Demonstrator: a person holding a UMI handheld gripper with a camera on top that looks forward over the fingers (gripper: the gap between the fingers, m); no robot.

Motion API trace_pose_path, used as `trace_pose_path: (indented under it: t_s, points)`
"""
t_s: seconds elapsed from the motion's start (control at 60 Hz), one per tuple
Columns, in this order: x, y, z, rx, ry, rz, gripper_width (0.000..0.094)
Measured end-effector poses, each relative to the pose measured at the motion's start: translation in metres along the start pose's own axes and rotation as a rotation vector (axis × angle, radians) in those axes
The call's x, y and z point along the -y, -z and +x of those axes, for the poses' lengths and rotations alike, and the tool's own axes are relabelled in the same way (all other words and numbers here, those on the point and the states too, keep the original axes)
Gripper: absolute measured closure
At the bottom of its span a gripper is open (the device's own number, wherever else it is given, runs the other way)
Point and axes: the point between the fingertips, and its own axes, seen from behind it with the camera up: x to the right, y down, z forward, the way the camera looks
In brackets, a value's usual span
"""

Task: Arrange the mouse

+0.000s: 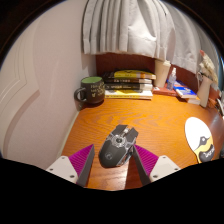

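Note:
A dark grey and black computer mouse (119, 145) lies on the wooden table (150, 115), its tail end between my two fingers and its front pointing away from me. My gripper (113, 153) is open around it. The left pink pad (82, 157) stands a little apart from the mouse's side, and the right pad (143, 157) is close against its other side. The mouse rests on the table.
A dark mug (90, 91) stands at the back left beside a stack of books (130, 82). A white oval mat (198, 133) with a dark object on it lies to the right. A grey curtain (140, 25) hangs behind, and a pale wall (35, 80) runs along the left.

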Motion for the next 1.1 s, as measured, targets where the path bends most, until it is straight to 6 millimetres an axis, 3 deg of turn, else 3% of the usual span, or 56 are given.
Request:
trace_pose_path:
  t_s: [0.183,0.317,0.35,0.633,0.783,0.883,0.933,1.017,1.1]
  points:
    - [0.023,-0.029,-0.011,0.01,0.016,-0.002,0.0202]
    - [0.034,-0.043,-0.016,0.006,0.025,-0.008,0.0334]
    - [0.036,-0.046,-0.017,0.002,0.025,-0.013,0.0386]
    - [0.049,-0.06,-0.022,0.007,0.009,-0.045,0.0535]
    - [0.051,-0.064,-0.023,0.031,0.044,-0.089,0.0573]
    - [0.059,-0.057,-0.017,0.048,0.07,-0.111,0.0573]
    - [0.073,-0.047,-0.011,0.047,0.093,-0.094,0.0573]
    - [0.11,-0.022,0.006,0.057,0.107,-0.038,0.0571]
    - [0.153,0.009,0.039,0.042,0.126,0.031,0.0573]
